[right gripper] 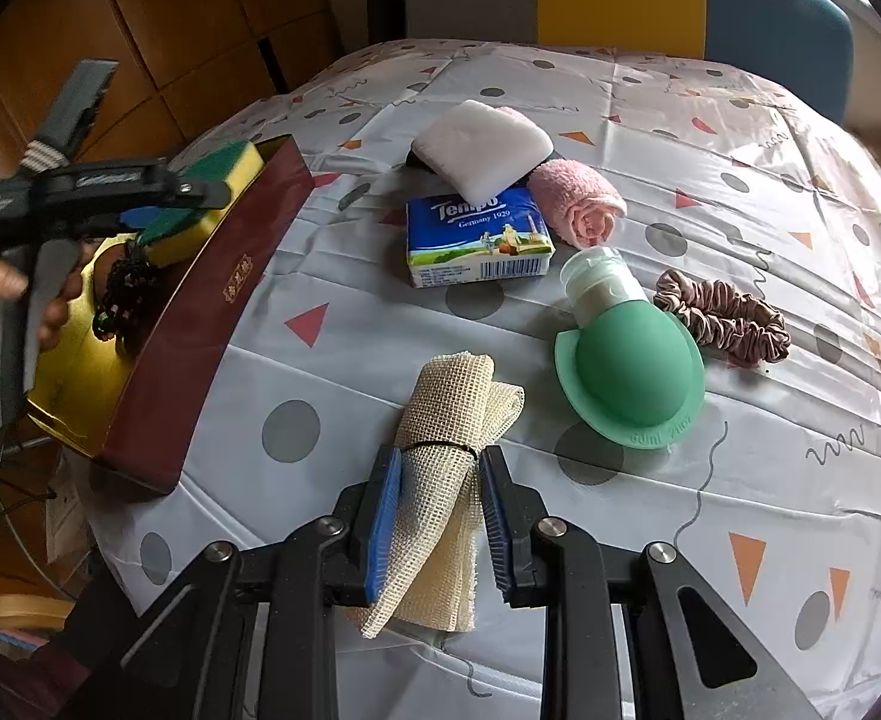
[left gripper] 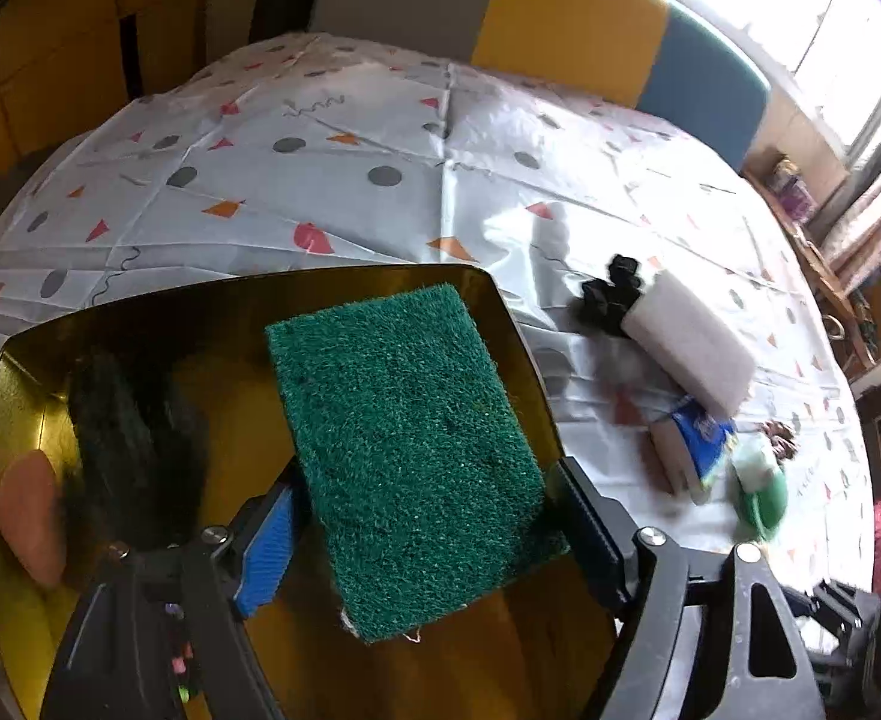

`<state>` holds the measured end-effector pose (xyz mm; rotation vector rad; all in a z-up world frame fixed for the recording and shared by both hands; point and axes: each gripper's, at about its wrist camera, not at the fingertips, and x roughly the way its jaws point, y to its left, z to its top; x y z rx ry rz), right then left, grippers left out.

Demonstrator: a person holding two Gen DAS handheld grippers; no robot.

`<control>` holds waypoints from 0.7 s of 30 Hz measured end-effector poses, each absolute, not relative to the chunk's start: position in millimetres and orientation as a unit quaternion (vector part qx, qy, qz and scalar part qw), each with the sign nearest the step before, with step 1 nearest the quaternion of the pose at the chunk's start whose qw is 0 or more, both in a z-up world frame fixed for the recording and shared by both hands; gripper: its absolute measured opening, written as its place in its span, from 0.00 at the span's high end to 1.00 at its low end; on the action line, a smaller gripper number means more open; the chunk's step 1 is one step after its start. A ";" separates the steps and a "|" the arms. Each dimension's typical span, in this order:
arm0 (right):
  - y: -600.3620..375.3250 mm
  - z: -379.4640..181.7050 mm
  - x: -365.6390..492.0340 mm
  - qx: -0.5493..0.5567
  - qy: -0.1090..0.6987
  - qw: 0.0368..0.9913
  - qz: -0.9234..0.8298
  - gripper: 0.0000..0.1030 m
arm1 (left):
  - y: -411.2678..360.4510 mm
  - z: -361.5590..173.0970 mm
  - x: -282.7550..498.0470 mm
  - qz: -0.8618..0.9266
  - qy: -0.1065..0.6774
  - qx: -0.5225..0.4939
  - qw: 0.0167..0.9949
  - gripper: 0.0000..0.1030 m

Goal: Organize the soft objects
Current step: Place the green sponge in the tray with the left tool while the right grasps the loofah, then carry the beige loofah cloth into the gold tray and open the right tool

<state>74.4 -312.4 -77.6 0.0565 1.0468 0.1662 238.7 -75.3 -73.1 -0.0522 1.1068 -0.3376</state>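
Through the left wrist camera, the left gripper (left gripper: pixel 422 516) hangs over the gold-lined box (left gripper: pixel 32 360), its jaws spread wide to either side of a green scouring sponge (left gripper: pixel 410 450); whether the pads press on it cannot be told, but the sponge sits tilted over the box's interior, likely on its way in. Deeper in the box, toward its left wall, lie a dark fuzzy item (left gripper: pixel 134 450) and something orange (left gripper: pixel 26 516). Beyond the box's right wall, out on the patterned tablecloth (left gripper: pixel 320 138), a white sponge block (left gripper: pixel 692 342) shows, blurred. Through the right wrist camera, the right gripper (right gripper: pixel 437 516) pinches a rolled beige mesh cloth (right gripper: pixel 446 450) near its tied middle — a grip that probably keeps the roll from unfurling. The box (right gripper: pixel 200 324), maroon outside, stands to the left of the roll, and there the sponge (right gripper: pixel 212 198) shows its yellow underside. Right of the box wait a Tempo tissue pack (right gripper: pixel 476 240), a pink rolled towel (right gripper: pixel 578 204), a green silicone bottle (right gripper: pixel 626 360) and a brown scrunchie (right gripper: pixel 722 318) — not yet sorted.
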 end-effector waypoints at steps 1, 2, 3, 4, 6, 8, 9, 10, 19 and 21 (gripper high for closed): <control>-312.7 -77.3 74.5 0.028 0.499 0.862 0.079 0.74 | -74.8 -73.8 240.4 -0.159 0.523 -0.029 0.837 0.20; -312.5 -77.2 74.7 0.027 0.499 0.863 0.079 0.74 | -73.2 -74.1 240.5 -0.159 0.522 -0.033 0.837 0.19; -312.5 -77.2 74.8 0.026 0.499 0.863 0.079 0.74 | -73.0 -74.9 241.0 -0.156 0.523 -0.035 0.837 0.18; -312.1 -77.1 75.0 0.025 0.499 0.863 0.079 0.74 | -70.7 -75.5 239.5 -0.154 0.523 -0.037 0.838 0.18; -311.7 -77.1 74.9 0.023 0.499 0.863 0.078 0.74 | -66.0 -76.8 236.4 -0.152 0.525 -0.040 0.837 0.17; -311.0 -76.8 74.5 0.021 0.498 0.863 0.078 0.74 | -58.2 -74.6 230.8 -0.142 0.527 -0.049 0.836 0.17; -310.9 -76.9 74.2 0.020 0.498 0.864 0.077 0.74 | -54.0 -71.2 225.5 -0.139 0.523 -0.056 0.839 0.17; -310.9 -76.8 74.2 0.020 0.498 0.864 0.076 0.74 | -50.1 -66.8 216.2 -0.133 0.519 -0.057 0.843 0.17; -309.5 -77.1 73.7 0.011 0.495 0.866 0.074 0.74 | -44.9 -34.3 120.6 -0.086 0.456 0.010 0.886 0.17; -308.3 -77.3 73.4 0.006 0.494 0.867 0.073 0.74 | -40.6 -27.5 100.2 -0.077 0.434 0.008 0.897 0.17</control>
